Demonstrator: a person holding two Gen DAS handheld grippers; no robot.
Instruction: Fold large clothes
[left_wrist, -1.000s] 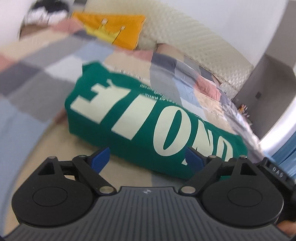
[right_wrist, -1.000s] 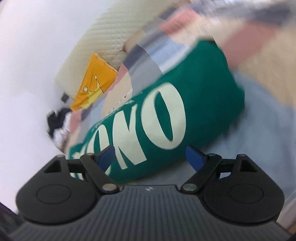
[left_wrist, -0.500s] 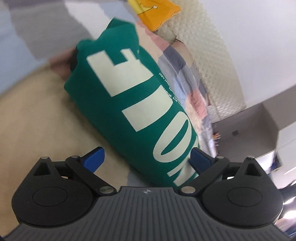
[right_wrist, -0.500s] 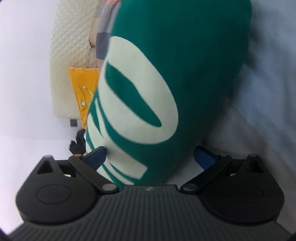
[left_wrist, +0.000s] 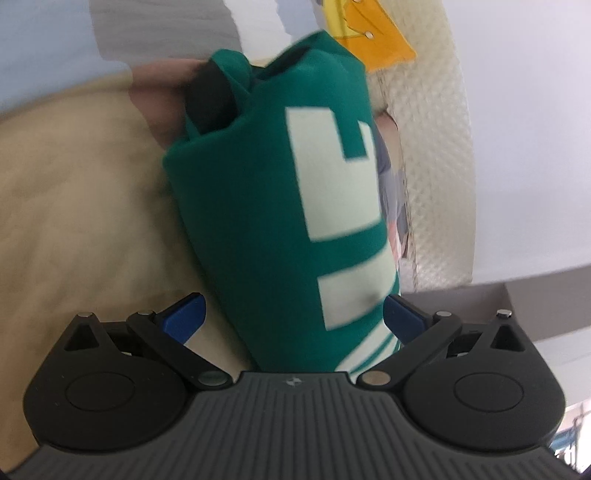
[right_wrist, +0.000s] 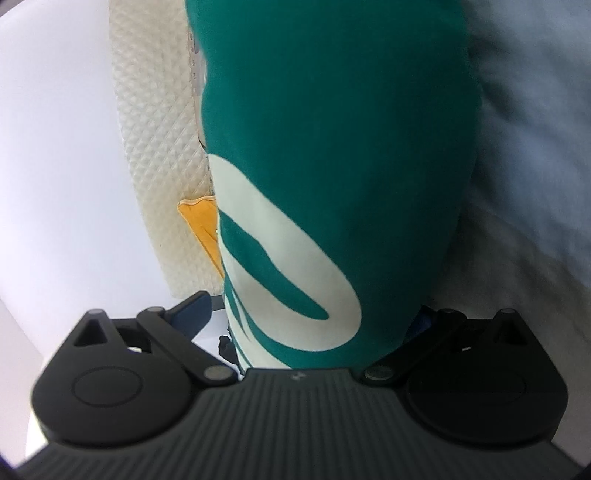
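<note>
green folded garment (left_wrist: 280, 206) lies on the bed (left_wrist: 74, 221). left hand-held gripper (left_wrist: 293, 317) and right hand-held gripper (right_wrist: 314, 314) both w/ jaws wide apart, straddling its ends, not clamped. close evenly on all layers b4 lifting.

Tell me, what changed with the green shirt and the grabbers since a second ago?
Both grabbers rolled sideways and closed in: the folded green shirt now sits between the wide-open left gripper and right gripper. Nothing gripped. The shirt stayed folded on the bed.

Bright daylight, motion blur, fisheye-warped edges
</note>
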